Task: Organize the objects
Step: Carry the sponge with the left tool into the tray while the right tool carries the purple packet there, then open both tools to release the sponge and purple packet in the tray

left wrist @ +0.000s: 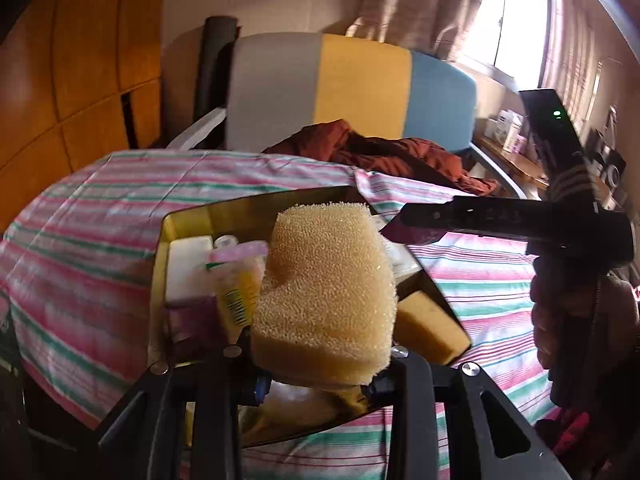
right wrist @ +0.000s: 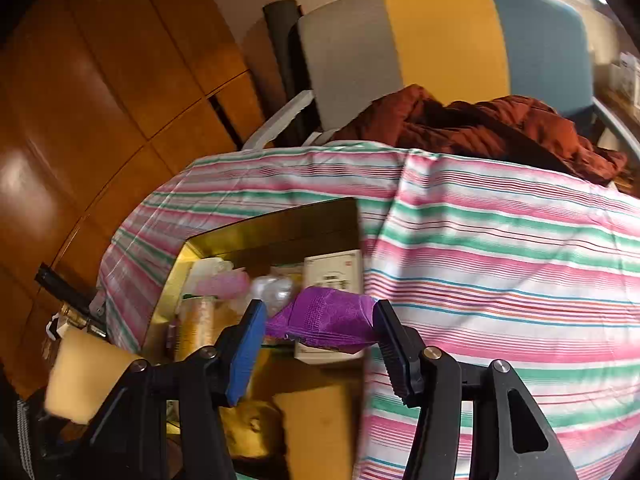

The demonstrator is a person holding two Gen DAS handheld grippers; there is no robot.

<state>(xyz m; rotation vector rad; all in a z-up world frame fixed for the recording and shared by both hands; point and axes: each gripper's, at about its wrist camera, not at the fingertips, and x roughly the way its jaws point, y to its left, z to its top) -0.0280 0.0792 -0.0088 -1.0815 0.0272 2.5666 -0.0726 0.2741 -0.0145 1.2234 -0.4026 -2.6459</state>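
Note:
My left gripper (left wrist: 316, 364) is shut on a large yellow sponge (left wrist: 326, 296) and holds it above the gold box (left wrist: 188, 216); the sponge also shows at the left edge of the right wrist view (right wrist: 80, 376). My right gripper (right wrist: 320, 332) is shut on a purple packet (right wrist: 324, 316) over the box's right edge (right wrist: 280, 216); it also shows in the left wrist view (left wrist: 416, 232) with the packet at its tip. The box holds a white block (left wrist: 186, 268), a yellow-labelled tube (left wrist: 236, 292), a second sponge (left wrist: 432, 328) and a white carton (right wrist: 332, 276).
The box sits on a table with a pink, green and white striped cloth (right wrist: 500, 260). Behind it stands a chair with a grey, yellow and blue back (left wrist: 352, 84) with a rust-red cloth (right wrist: 500, 128) on it. Wooden panels (right wrist: 100, 100) are at left.

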